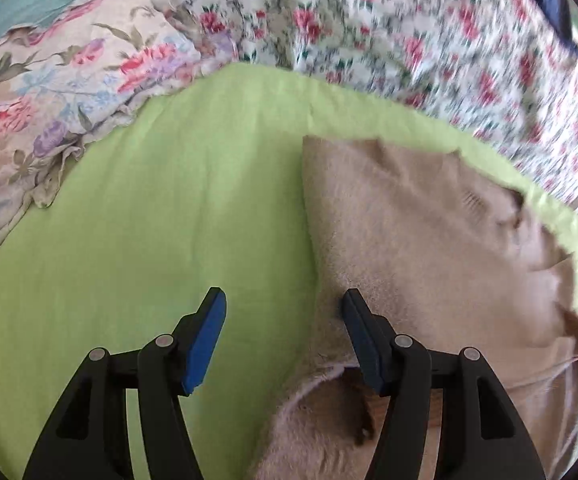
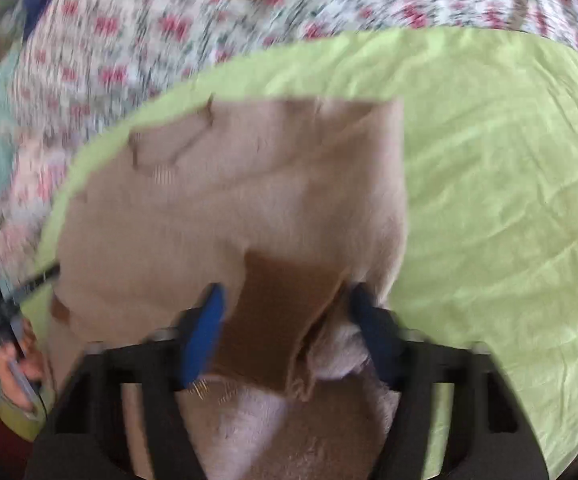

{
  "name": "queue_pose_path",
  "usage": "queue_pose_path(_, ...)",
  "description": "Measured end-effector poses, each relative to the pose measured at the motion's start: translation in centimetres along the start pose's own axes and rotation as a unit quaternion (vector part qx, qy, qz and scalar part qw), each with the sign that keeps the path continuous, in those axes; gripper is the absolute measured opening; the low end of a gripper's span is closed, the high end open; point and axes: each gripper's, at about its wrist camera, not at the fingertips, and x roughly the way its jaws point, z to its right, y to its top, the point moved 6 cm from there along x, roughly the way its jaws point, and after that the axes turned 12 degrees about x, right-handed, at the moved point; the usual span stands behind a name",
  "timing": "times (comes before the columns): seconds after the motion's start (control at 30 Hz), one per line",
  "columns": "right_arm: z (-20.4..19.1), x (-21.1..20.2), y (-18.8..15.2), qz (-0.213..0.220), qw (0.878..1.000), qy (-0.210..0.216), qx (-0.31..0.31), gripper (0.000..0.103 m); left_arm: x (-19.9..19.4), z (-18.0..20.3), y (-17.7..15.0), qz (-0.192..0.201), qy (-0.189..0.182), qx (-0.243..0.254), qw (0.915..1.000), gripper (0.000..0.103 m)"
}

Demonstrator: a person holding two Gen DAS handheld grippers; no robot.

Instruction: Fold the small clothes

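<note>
Through my left wrist view, my left claw (image 1: 285, 320) stands released, its blue-padded fingers spread above the edge of the fuzzy beige knit garment (image 1: 417, 232), one finger over the lime-green sheet (image 1: 161, 208), the other over the garment. The garment lies on that sheet, with a rumpled floral quilt (image 1: 49, 92) at the left and a small-flowered cloth (image 1: 429, 32) beyond. Through my right wrist view, blurred, my right claw (image 2: 285, 320) has a brown ribbed cuff (image 2: 277, 312) and bunched beige fabric between its fingers; I cannot tell whether the pads press. A hand (image 2: 17, 368) shows at left.
</note>
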Motion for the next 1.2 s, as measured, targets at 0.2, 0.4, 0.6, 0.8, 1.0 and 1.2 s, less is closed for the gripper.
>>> queue_pose_path(0.2,-0.4,-2.4,2.1,0.06,0.998,0.008,0.008,0.006,1.4,0.6,-0.7,-0.012,0.029,0.03,0.9991,0.063)
queue_pose_path(0.4,1.3,-1.2,0.3,0.024,0.999,-0.014,0.036,0.016,-0.3,0.8,-1.4,-0.021,0.047,0.056,0.9971,0.064)
queue_pose_path(0.6,0.6,-8.1,-4.7,0.067,0.997,0.017,0.029,0.039,-6.5,1.6,-6.3,-0.049,0.037,0.066,0.9959,0.064)
queue_pose_path(0.8,-0.9,-12.6,-12.6,0.063,0.998,0.018,-0.003,0.046,-11.9,4.7,-13.5,-0.104,0.025,0.071,0.9918,0.074)
queue_pose_path(1.0,-2.2,-13.4,-21.0,0.036,0.998,-0.014,-0.059,0.061,-13.8,9.4,-18.3,-0.139,0.005,0.088,0.9864,0.074)
queue_pose_path(1.2,-0.8,-13.4,-25.7,0.014,0.996,-0.055,-0.073,0.063,-15.2,9.4,-21.5,-0.142,0.028,0.122,0.982,0.045)
